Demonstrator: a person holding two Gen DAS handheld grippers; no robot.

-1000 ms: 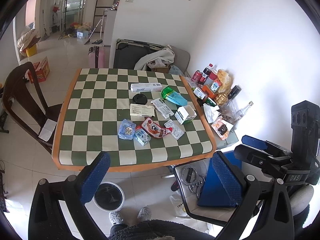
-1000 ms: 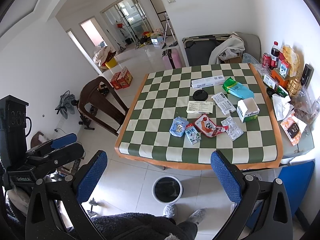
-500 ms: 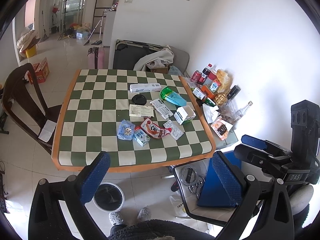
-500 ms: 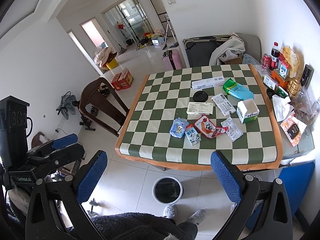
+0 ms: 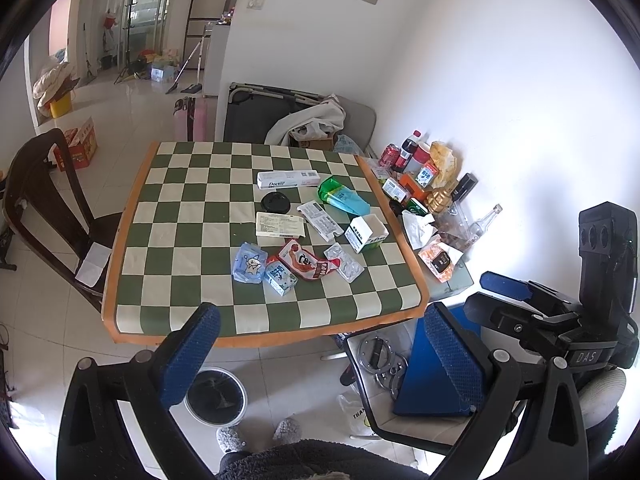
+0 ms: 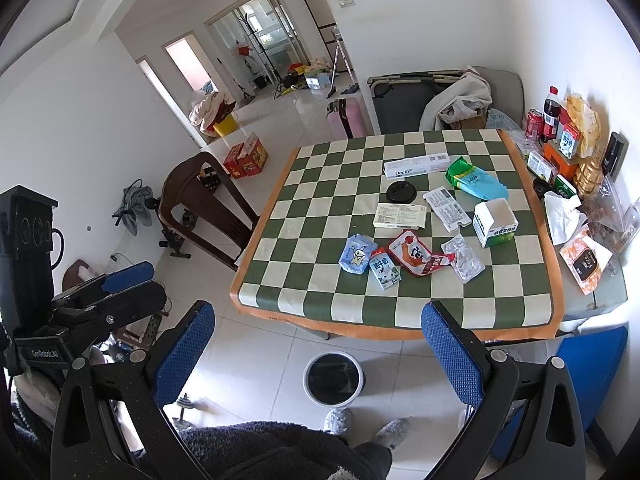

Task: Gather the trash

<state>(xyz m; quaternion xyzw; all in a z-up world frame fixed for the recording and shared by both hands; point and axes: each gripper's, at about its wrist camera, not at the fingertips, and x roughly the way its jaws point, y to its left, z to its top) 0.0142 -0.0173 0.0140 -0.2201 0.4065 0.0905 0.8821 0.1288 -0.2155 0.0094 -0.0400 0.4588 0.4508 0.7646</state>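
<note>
Both my grippers, left (image 5: 320, 356) and right (image 6: 320, 354), hang wide apart and empty, short of the table (image 6: 400, 330). Trash sits mid-table; the bin (image 6: 334, 378) stands below its near edge. I judge the carton (image 6: 384, 268), nearest that edge, best first, pinched across its narrow sides.

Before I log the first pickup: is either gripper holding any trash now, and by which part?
Nothing is held. The left gripper and the right gripper are both open, above the floor before the table.
</note>
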